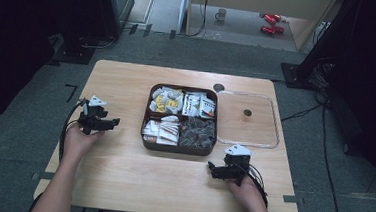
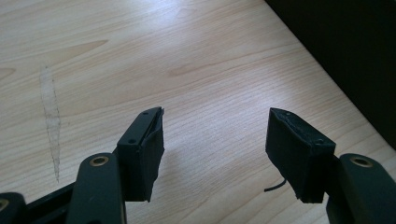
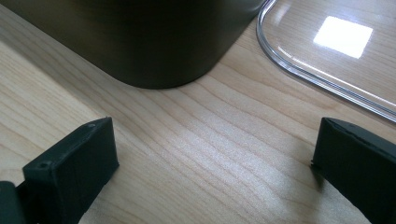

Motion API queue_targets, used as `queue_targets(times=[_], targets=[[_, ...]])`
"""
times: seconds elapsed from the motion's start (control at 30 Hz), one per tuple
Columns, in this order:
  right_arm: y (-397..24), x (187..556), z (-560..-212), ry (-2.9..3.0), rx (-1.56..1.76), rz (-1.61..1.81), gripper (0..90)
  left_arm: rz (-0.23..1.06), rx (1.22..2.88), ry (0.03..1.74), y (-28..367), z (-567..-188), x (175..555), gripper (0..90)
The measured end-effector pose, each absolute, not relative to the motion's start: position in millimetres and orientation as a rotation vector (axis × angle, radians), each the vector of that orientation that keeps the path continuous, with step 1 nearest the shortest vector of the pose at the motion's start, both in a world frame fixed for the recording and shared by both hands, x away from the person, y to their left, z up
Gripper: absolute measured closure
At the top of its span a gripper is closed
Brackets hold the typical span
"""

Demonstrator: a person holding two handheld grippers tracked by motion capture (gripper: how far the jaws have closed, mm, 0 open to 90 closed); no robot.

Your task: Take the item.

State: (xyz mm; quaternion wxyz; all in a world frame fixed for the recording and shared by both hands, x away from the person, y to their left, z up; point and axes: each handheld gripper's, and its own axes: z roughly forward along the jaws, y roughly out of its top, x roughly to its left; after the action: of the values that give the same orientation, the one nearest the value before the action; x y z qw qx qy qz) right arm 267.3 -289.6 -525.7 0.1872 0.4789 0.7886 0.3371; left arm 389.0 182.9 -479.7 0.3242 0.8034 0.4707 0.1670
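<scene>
A dark brown tray point(image 1: 144, 133) with four compartments sits mid-table. Yellow-and-white packets point(image 1: 167, 100) and white printed packets point(image 1: 199, 106) fill its far half; white-and-brown packets point(image 1: 161, 130) and dark packets point(image 1: 197, 133) fill its near half. A clear lid point(image 1: 260, 122) lies flat just right of the tray. My left gripper point(image 1: 110, 123) is open over bare wood left of the tray, with nothing between the jaws point(image 2: 215, 140). My right gripper point(image 1: 213, 169) is open near the tray's front right corner point(image 3: 163, 42), empty point(image 3: 215, 154), with the clear lid's rim point(image 3: 299, 70) ahead.
The wooden table point(image 1: 121, 171) has bare room at the front and left. A round hole point(image 1: 219, 87) sits in its far edge. On the floor beyond lie a mug point(image 1: 221, 14) and red objects point(image 1: 272, 22). Dark stands flank the table.
</scene>
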Motion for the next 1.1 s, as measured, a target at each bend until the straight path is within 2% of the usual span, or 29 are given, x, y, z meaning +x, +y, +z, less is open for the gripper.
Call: queue_targets(times=[0.13, 0.4, 1.1], targets=[[-290, 267, -526, 2.220, 1.348, 0.949, 0.0, 0.445, 2.110, 1.196, 179, -474, 388, 38.6], [-290, 267, -526, 2.220, 1.348, 0.949, 0.0, 0.356, 2.100, 1.144, 172, -459, 387, 44.3], [-290, 267, -526, 2.221, 1.347, 0.949, 0.0, 0.281, 2.110, 1.027, 153, -439, 395, 49.2]])
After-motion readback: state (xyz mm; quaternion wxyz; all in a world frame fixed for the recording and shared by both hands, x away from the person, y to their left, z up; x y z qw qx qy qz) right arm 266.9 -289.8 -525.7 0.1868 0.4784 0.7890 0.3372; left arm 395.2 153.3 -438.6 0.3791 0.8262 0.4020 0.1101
